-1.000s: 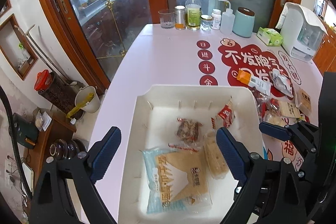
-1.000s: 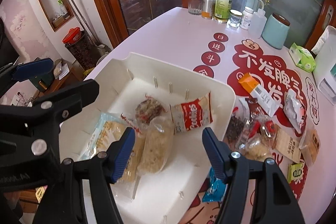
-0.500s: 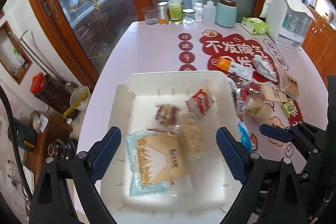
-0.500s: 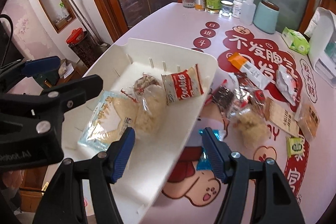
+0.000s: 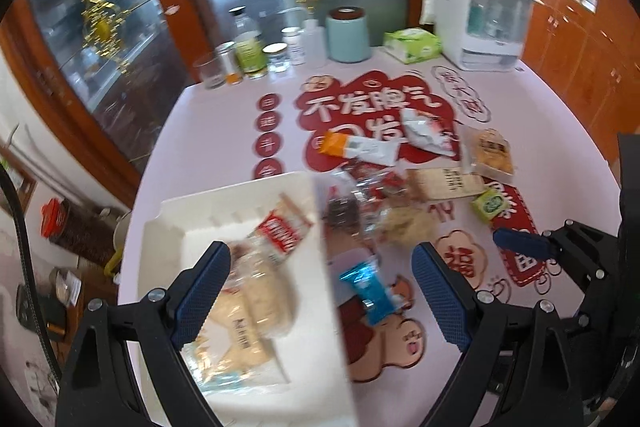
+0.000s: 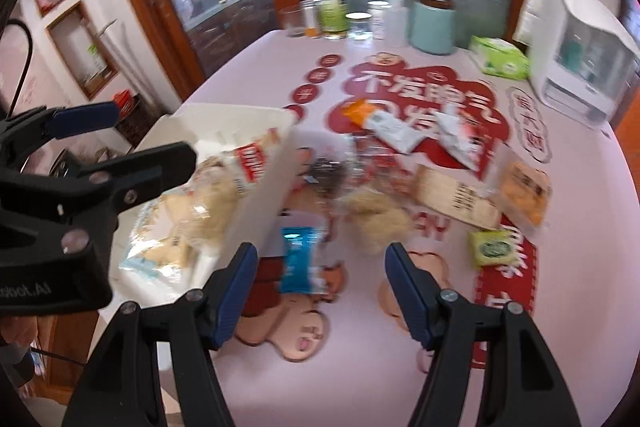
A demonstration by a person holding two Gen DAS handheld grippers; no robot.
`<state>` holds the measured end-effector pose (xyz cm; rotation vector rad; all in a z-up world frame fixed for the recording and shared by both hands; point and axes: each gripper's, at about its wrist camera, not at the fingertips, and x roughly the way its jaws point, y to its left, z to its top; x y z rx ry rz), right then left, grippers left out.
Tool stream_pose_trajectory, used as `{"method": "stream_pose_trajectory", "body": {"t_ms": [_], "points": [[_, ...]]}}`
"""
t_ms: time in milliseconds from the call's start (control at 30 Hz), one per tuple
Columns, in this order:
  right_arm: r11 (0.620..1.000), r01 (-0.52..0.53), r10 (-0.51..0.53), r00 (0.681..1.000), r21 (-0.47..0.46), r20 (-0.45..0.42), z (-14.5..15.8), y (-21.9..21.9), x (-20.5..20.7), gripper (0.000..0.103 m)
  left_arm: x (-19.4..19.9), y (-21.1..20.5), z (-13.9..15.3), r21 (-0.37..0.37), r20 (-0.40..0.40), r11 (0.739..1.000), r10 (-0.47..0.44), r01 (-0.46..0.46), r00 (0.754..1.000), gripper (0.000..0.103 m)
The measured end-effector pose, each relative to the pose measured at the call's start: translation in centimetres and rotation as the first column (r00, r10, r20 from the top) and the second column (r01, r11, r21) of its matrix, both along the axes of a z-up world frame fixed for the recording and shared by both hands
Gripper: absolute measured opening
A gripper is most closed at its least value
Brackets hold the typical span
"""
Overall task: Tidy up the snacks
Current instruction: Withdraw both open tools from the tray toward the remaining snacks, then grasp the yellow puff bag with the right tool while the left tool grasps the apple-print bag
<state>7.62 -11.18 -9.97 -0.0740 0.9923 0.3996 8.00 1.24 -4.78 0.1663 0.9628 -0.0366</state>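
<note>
A: What fills most of the frame?

B: The pink counter (image 5: 224, 131), printed with red and white characters, runs from the centre to the right edge. On it at lower left of the left wrist view sits a white tray (image 5: 240, 203); in the right wrist view the same tray (image 6: 224, 119) lies at centre left.

A: And the snacks?

B: Several lie inside the tray: a red and white cookie packet (image 5: 282, 233) leaning at its far right corner, and pale wrapped pieces below it, though motion blur makes those hard to tell apart. The rest are loose on the counter to the right of the tray: an orange and white tube-shaped packet (image 5: 360, 147), a brown flat packet (image 6: 456, 201), a pack of orange snacks (image 6: 522, 193), a small green packet (image 6: 492, 247), and a blue sachet (image 6: 298, 259) just beside the tray's right edge.

A: The fingers?

B: The left gripper (image 5: 320, 287) has its fingers spread wide with nothing between them; they straddle the tray's right edge at the bottom of the frame. The right gripper (image 6: 318, 287) has its fingers parted about halfway, empty too, framing the blue sachet from above without touching it.

A: Anything at the back?

B: A teal canister (image 5: 347, 35), bottles and a white appliance (image 5: 476, 15) stand along the far edge.
</note>
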Motion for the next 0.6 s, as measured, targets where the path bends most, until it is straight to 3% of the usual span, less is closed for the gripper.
{"method": "stream_pose_trajectory", "body": {"t_ms": [333, 600], "points": [[0.993, 0.103, -0.1, 0.993, -0.058, 0.055, -1.1, -10.5, 4.7, 0.067, 5.6, -8.1, -1.0, 0.001, -0.017, 0.998, -0.065, 0.065, 0.998, 0.091], [0.987, -0.04, 0.061, 0.989, -0.153, 0.136, -1.6, -14.9, 10.9, 0.072, 13.0, -12.3, -2.3, 0.051, -0.028, 0.995, -0.086, 0.088, 0.996, 0.091]]}}
